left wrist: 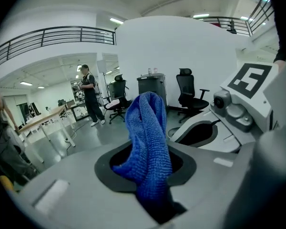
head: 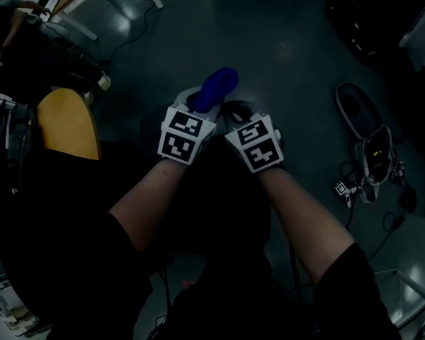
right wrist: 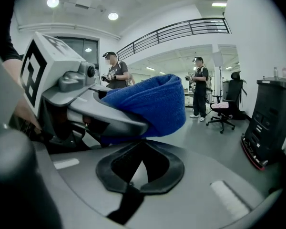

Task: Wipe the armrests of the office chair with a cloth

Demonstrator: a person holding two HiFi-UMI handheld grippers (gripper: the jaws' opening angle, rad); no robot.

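Observation:
A blue cloth [head: 217, 86] stands bunched up out of my left gripper [head: 207, 99], which is shut on it. In the left gripper view the cloth [left wrist: 146, 128] rises between the jaws of that gripper [left wrist: 148, 149] and folds over at the top. My right gripper [head: 238, 110] is held right beside the left one, shut with nothing in it [right wrist: 142, 144]. The cloth [right wrist: 155, 101] and the left gripper's body [right wrist: 81, 111] fill the left of the right gripper view. Both grippers hang in the air above the floor. Black office chairs [left wrist: 189, 93] [right wrist: 226, 104] stand far off across the hall.
A yellow-seated chair [head: 65, 123] is at my left. A dark device with tangled cables [head: 372, 154] lies on the floor [head: 283, 55] at the right. A tall black cabinet [right wrist: 269, 118] stands at the right, tables [left wrist: 43, 123] at the left. People stand in the distance [right wrist: 200, 92].

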